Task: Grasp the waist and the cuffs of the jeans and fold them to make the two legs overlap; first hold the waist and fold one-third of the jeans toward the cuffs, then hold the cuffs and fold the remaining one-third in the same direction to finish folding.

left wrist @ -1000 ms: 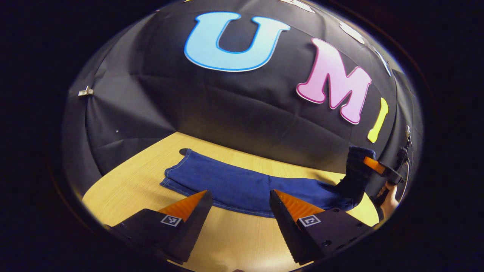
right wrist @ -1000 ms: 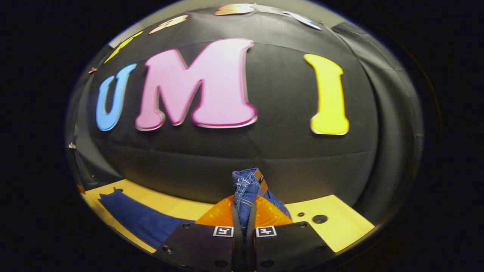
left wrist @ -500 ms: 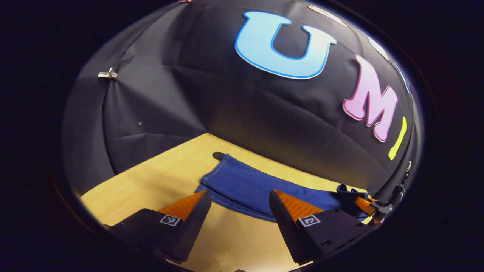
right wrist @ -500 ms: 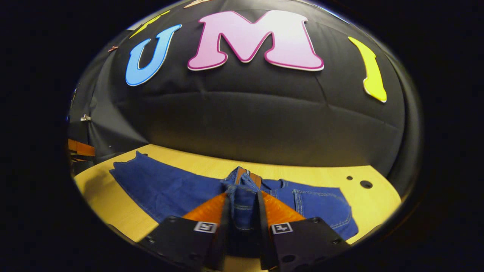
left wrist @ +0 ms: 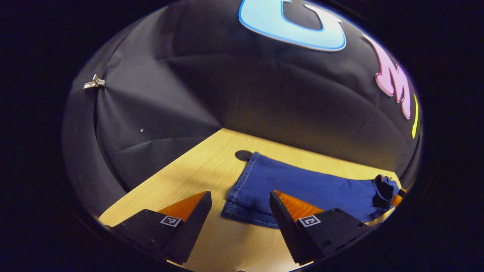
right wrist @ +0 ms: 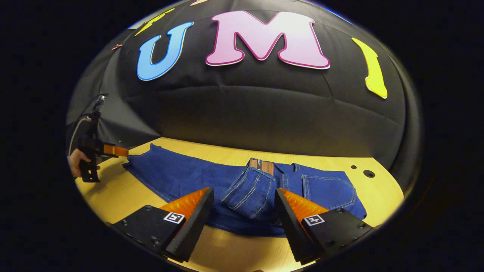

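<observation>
In the left gripper view my left hand-held gripper [left wrist: 240,202] stood wide apart with nothing between its fingers, poised just over the cuffs [left wrist: 242,196] of the jeans [left wrist: 302,185], which lay flat along the wooden counter [left wrist: 181,181] near a dark round hole [left wrist: 244,155]. In the right gripper view I saw that gripper far off at the left, held by a hand [right wrist: 75,162] beside the cuff end, and the jeans [right wrist: 181,177] stretched across the counter [right wrist: 378,196] with the waist [right wrist: 261,166] folded over. My right hand-held gripper [right wrist: 244,198] was also wide, empty, just above the folded waist part.
</observation>
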A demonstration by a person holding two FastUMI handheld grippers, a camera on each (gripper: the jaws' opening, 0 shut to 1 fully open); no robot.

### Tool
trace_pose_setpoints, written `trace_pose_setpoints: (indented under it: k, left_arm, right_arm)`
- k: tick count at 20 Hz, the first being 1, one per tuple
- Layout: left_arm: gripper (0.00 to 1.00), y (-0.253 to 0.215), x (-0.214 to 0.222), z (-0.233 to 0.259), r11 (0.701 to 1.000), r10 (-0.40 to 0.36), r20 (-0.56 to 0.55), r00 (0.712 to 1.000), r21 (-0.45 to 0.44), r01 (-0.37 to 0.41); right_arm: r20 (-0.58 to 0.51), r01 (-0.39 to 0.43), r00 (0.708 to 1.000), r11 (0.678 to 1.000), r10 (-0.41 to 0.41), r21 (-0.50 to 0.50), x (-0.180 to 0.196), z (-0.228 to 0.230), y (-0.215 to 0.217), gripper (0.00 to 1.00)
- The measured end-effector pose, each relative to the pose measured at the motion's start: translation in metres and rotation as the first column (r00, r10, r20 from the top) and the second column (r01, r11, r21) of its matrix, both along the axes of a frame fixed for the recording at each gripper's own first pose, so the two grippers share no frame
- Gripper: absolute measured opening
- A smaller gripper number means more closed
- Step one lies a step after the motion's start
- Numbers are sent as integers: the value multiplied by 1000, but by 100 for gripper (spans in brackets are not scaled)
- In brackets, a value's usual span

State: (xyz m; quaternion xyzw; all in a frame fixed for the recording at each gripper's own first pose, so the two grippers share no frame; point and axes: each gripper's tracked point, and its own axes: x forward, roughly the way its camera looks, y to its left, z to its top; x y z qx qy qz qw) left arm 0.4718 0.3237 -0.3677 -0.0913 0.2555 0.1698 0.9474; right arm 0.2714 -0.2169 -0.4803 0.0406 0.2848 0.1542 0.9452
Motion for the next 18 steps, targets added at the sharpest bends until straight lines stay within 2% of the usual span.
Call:
trace_pose_setpoints:
  k: [4,6,8,9,10,11,12,14,17,18]
  left_arm:
    - [96,-2,16,-26,999,10,-80,997,-33,-13]
    - [97,6,18,-30,1000,31,-96,995,-3,-31]
    - [90,4,19,-36,999,29,-135,990,30,-25]
    - [88,1,19,-36,999,19,-148,989,43,-12]
    - [88,-4,22,-34,1000,-3,-142,990,25,7]
    - [74,-7,21,-34,1000,-12,-147,989,23,15]
    - [67,-8,22,-35,1000,-13,-149,989,14,15]
    - [67,-13,22,-36,1000,-29,-151,988,-15,27]
    - [34,-22,27,-40,997,-50,-142,989,-66,41]
    - [33,-22,28,-39,996,-59,-141,988,-75,49]
  right_arm:
    - [-36,21,999,1000,-20,10,-18,0,-14,98]
    - [-76,42,996,999,-41,18,-28,-6,-26,98]
    - [-122,84,989,996,-80,35,-35,-12,-37,94]
    - [-141,111,985,993,-103,48,-38,-16,-43,98]
    - [-158,136,979,989,-125,59,-41,-20,-49,97]
    - [-177,152,975,986,-138,67,-43,-24,-53,97]
    - [-185,159,972,985,-144,66,-44,-27,-57,98]
    - [-167,149,976,988,-141,37,-44,-27,-64,98]
    - [-140,135,982,991,-130,24,-40,-23,-71,98]
    - [-144,134,981,991,-128,28,-41,-23,-72,98]
